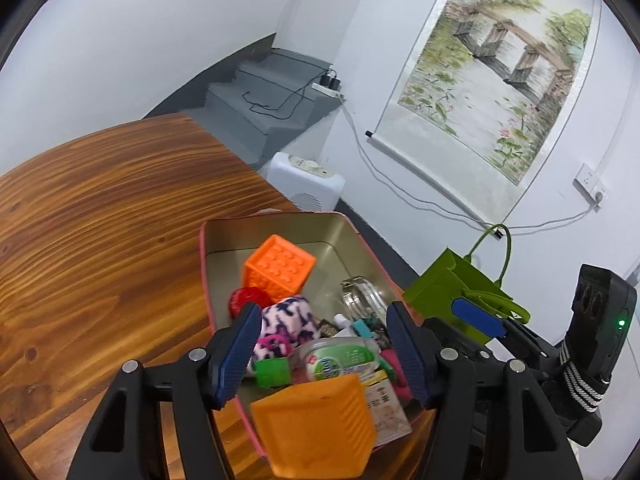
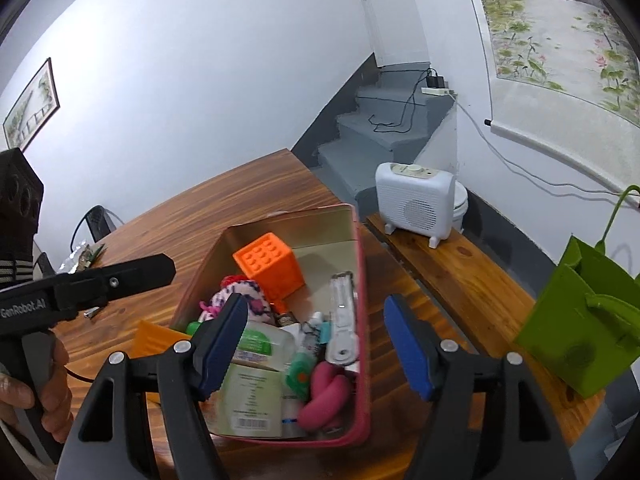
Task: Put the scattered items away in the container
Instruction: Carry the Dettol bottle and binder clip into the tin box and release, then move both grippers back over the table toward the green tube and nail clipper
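Observation:
A pink tin [image 1: 280, 218] [image 2: 360, 280] with a gold inside stands on the wooden table [image 1: 100, 220]. It holds an orange studded cube [image 1: 280, 268] [image 2: 270, 266], a red ball [image 1: 248, 298], a pink patterned plush [image 1: 288, 316], a green-labelled bottle [image 1: 340, 360] [image 2: 256, 340], a pink rubbery piece [image 2: 324, 396] and a clear case [image 2: 342, 320]. An orange ribbed block [image 1: 316, 424] lies at the tin's near left edge; whether inside or on the rim I cannot tell. My left gripper [image 1: 324, 344] and right gripper [image 2: 316, 344] both hang open over the tin, holding nothing.
A green bag [image 2: 580, 344] [image 1: 452, 292] stands on a wooden bench [image 2: 460, 272] right of the table, beside a white heater [image 2: 416, 200]. Small scraps [image 2: 88, 256] lie at the table's far left. Grey steps [image 2: 372, 136] rise behind.

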The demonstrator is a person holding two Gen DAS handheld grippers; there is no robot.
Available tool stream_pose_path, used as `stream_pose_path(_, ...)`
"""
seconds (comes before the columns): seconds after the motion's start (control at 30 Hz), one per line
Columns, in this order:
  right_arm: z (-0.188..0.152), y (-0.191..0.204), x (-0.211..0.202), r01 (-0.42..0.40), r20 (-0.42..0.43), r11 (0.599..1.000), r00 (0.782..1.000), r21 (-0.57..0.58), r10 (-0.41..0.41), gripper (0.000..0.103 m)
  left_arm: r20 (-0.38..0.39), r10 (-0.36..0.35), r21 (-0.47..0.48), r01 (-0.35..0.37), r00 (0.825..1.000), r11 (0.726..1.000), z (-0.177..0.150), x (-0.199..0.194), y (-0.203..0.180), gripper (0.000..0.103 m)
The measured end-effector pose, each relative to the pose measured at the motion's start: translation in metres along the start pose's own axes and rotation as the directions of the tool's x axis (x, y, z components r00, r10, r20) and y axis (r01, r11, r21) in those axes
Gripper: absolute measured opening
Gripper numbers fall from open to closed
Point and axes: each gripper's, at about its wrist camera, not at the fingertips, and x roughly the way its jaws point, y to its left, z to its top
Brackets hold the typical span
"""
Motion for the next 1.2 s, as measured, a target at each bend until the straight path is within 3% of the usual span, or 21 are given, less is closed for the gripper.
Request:
stream_pose_path(0.33, 0.002, 0.042, -0.012, -0.033, 0.037, 0.998, 0.999, -0.056, 0.035, 0.076, 0.018, 0.063, -0.069, -0.061, 0.998, 0.996, -0.013, -0.023, 0.043, 0.066)
stream_pose_path(0.4, 0.002, 0.053, -0.017, -0.034, 0.055, 0.997, 0.998, -0.075, 0.038, 0.079, 0.018, 0.093, -0.09, -0.091, 0.995, 0.992, -0.019, -0.031, 0.057, 0.068)
stream_pose_path(0.47, 0.002, 0.066, -0.022, -0.048, 0.066, 0.995, 0.996, -0.091, 0.054, 0.079, 0.02, 0.13, -0.108, -0.127, 0.991, 0.986, -0.026, -0.04, 0.069, 0.077)
stream_pose_path(0.6, -0.003, 0.099, -0.034, -0.106, 0.069, 0.986, 0.991, -0.131, 0.115, 0.079, 0.023, 0.205, -0.171, -0.198, 0.979, 0.965, -0.05, -0.068, 0.099, 0.078)
stream_pose_path(0.73, -0.023, 0.142, -0.046, -0.181, 0.029, 0.964, 0.981, -0.195, 0.19, 0.081, 0.024, 0.296, -0.246, -0.282, 0.955, 0.927, -0.087, -0.112, 0.128, 0.078)
stream_pose_path(1.0, -0.078, 0.217, -0.056, -0.288, -0.123, 0.91, 0.957, -0.296, 0.263, 0.081, 0.025, 0.437, -0.426, -0.386, 0.899, 0.818, -0.179, -0.212, 0.168, 0.078)
stream_pose_path(1.2, -0.109, 0.249, -0.045, -0.346, -0.25, 0.893, 0.927, -0.288, 0.278, 0.081, 0.054, 0.492, -0.479, -0.41, 0.869, 0.776, -0.215, -0.262, 0.176, 0.078)
